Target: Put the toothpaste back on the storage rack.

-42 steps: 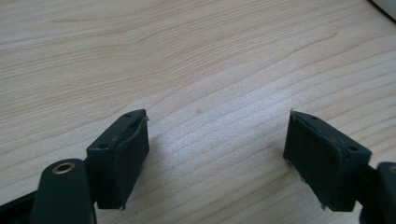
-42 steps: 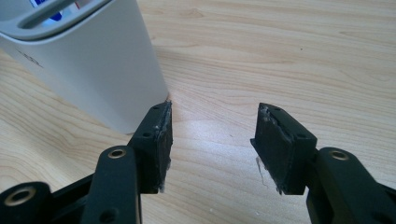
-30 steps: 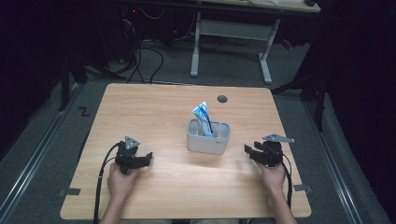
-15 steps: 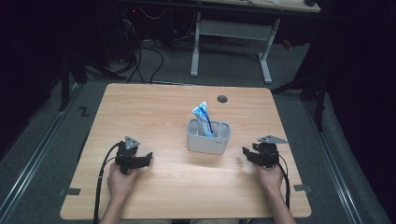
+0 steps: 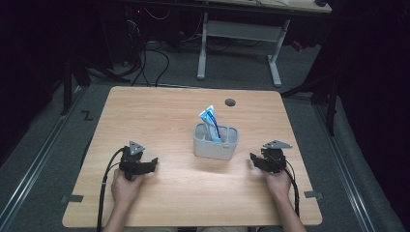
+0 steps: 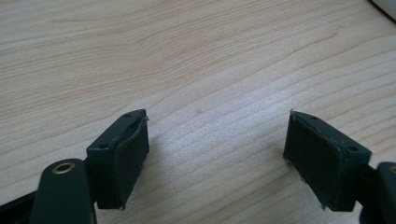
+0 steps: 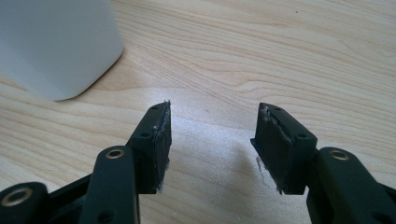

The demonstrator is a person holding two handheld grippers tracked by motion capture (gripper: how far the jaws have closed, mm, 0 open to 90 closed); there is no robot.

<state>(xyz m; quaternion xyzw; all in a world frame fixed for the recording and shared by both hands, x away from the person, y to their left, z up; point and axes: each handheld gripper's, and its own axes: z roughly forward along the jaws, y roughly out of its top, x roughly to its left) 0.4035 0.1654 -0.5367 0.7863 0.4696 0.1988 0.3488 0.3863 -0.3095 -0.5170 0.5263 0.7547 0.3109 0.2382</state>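
A grey tub (image 5: 216, 145) stands at the middle of the wooden table (image 5: 159, 111), with a blue and white tube (image 5: 211, 121) sticking up out of it. My left gripper (image 5: 153, 164) rests low on the table to the tub's left, its jaws wide apart over bare wood (image 6: 217, 140). My right gripper (image 5: 254, 161) sits to the tub's right and points toward it. Its jaws (image 7: 212, 135) are open and have just been opening a little, with nothing between them. The tub's pale wall (image 7: 56, 42) is at the upper left in the right gripper view.
A dark round grommet (image 5: 230, 102) sits near the table's far edge. Cables trail from both grippers back toward the person. A white desk frame (image 5: 241, 34) stands on the floor beyond the table.
The right gripper has shifted slightly left, toward the tub. The left gripper has stayed put.
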